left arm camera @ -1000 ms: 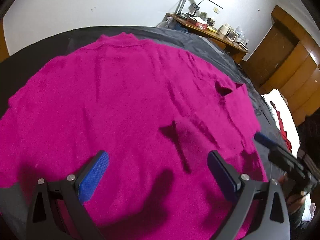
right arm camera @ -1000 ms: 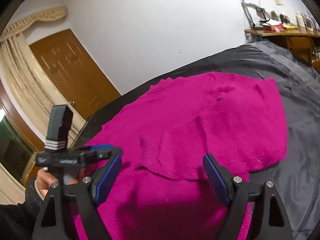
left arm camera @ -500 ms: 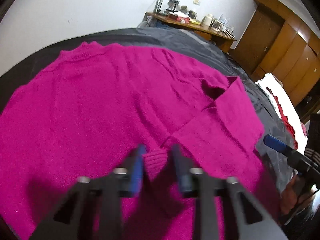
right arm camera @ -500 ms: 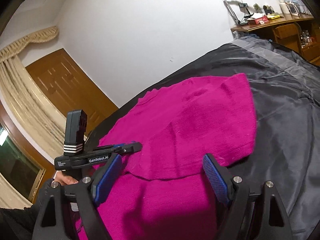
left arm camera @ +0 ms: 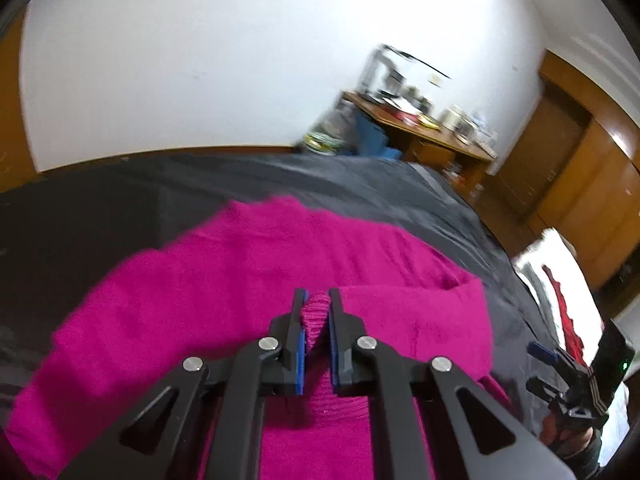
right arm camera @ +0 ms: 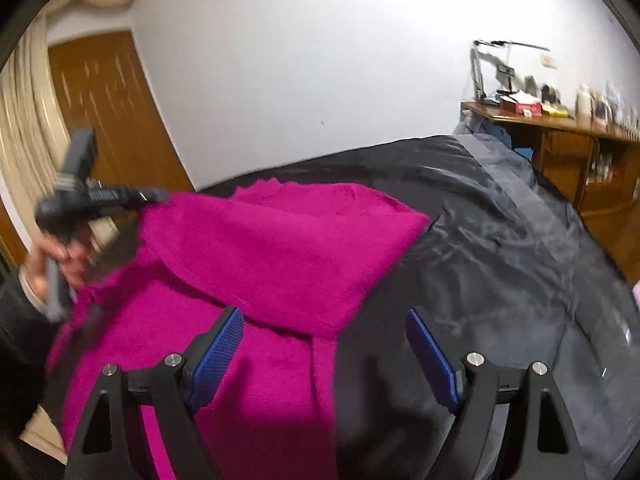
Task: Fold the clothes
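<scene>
Left hand [right arm camera: 60, 256]: at the far left of the right wrist view, blurred, wrapped round the handle of the black left gripper
Left gripper [left arm camera: 317, 312]: jaws closing, blue pads pressing from both sides on the ribbed cuff [left arm camera: 316, 316] of the sweater; the cuff fills the narrow gap between them
Magenta knitted sweater [left arm camera: 224, 300]: spread on the bed, its body lying flat; one sleeve is raised off the body by its cuff and drapes across it as a broad flap, seen in the right wrist view running from the left gripper's tip down toward the right gripper
Dark grey bed cover [right arm camera: 500, 264]: shiny, creased, bare to the right of the sweater and beyond its far edge
Right gripper [right arm camera: 324, 354]: jaws wide apart, pads touching nothing; the sweater's edge and the hanging flap lie below and between them, the right-hand pad is over bare cover
Wooden desk [right arm camera: 560, 136]: against the white wall past the bed, cluttered with small blurred items, a lamp arm standing above it
Wooden wardrobe [left arm camera: 580, 184]: at the right of the left wrist view, beside the desk
</scene>
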`<action>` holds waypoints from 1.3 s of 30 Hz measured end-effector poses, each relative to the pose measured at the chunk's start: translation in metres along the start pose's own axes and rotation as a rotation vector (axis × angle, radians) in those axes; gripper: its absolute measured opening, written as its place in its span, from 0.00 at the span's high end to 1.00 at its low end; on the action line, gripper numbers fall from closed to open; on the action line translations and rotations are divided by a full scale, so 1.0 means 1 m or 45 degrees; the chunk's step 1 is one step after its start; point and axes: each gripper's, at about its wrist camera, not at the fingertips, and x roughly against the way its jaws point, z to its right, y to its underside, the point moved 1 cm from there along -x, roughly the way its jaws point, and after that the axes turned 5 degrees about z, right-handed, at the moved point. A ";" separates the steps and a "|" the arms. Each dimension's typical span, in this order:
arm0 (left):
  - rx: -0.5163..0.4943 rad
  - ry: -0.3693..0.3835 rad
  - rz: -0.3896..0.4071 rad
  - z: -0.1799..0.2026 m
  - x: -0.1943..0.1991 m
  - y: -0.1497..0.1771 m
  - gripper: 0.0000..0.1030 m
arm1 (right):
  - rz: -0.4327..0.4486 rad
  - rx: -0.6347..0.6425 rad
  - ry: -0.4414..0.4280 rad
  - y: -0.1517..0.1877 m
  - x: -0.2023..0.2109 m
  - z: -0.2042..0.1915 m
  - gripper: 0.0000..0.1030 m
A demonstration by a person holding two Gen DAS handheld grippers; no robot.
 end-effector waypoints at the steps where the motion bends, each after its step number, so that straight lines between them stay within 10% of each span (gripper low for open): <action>1: 0.003 -0.030 -0.001 -0.011 0.004 0.000 0.90 | -0.017 0.027 0.015 -0.001 -0.004 -0.001 0.17; 9: 0.045 -0.240 -0.098 -0.081 0.015 0.034 0.90 | -0.132 0.183 0.130 -0.017 -0.043 -0.013 0.18; 15: 0.055 -0.267 -0.134 -0.093 0.002 0.051 0.87 | -0.201 0.391 0.259 -0.031 -0.086 -0.037 0.18; 28: 0.098 -0.305 -0.140 -0.119 0.001 0.058 0.86 | -0.336 0.325 0.395 -0.039 -0.138 -0.002 0.17; 35: 0.100 -0.481 -0.220 -0.132 -0.009 0.065 0.29 | -0.356 0.336 0.430 -0.038 -0.134 -0.006 0.17; 39: 0.157 -0.454 -0.135 -0.133 0.014 0.061 0.27 | -0.237 0.330 0.377 -0.053 -0.118 -0.028 0.16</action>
